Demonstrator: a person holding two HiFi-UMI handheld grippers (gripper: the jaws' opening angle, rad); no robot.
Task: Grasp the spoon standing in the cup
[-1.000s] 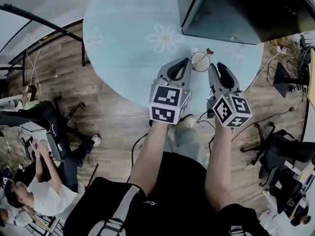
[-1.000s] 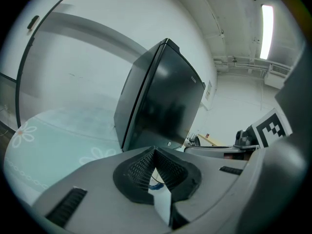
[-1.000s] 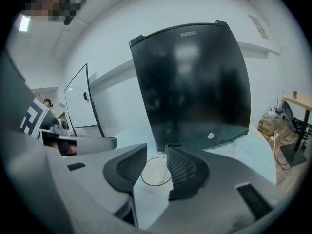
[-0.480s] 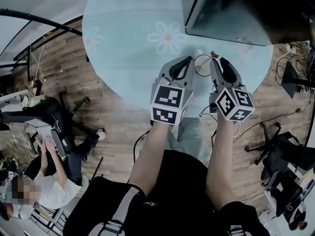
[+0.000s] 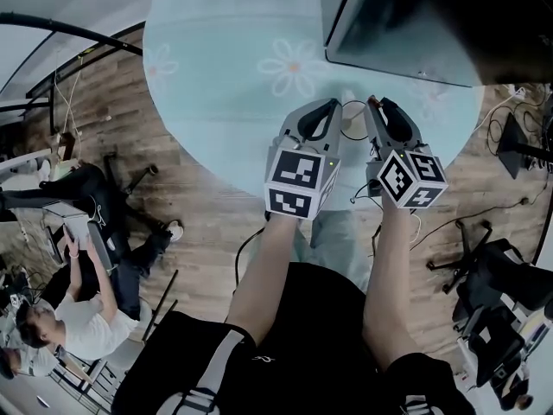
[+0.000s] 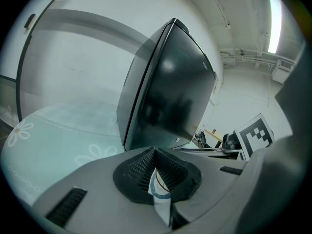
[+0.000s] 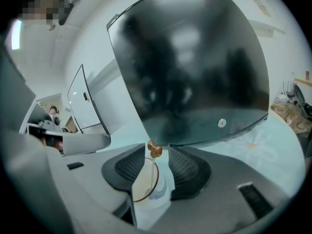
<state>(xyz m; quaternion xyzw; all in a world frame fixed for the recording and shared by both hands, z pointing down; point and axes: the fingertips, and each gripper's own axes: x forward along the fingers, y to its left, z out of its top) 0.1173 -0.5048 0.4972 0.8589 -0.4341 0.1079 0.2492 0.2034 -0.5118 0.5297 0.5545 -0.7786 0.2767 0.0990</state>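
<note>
A white cup (image 5: 350,121) stands near the front edge of the pale blue round table (image 5: 225,76), between my two grippers. A thin spoon with a brown knob on top (image 7: 154,150) stands in the cup (image 7: 146,194). My right gripper (image 7: 157,153) is open and its jaws have just been opening wider. The knob sits between its pads, and neither pad touches it. My left gripper (image 6: 155,152) has its pads nearly together on a sliver of the cup's wall (image 6: 160,194). In the head view the left gripper (image 5: 333,111) is at the cup's left and the right gripper (image 5: 376,104) at its right.
A large dark monitor (image 5: 415,15) stands on the table just behind the cup. The table's front edge runs right under my grippers. A seated person (image 5: 52,335), office chairs (image 5: 492,275) and cables are on the wooden floor around me.
Both grippers have closed in on the cup, which now shows only partly between them. The right gripper has come down and forward to the spoon's knob.
</note>
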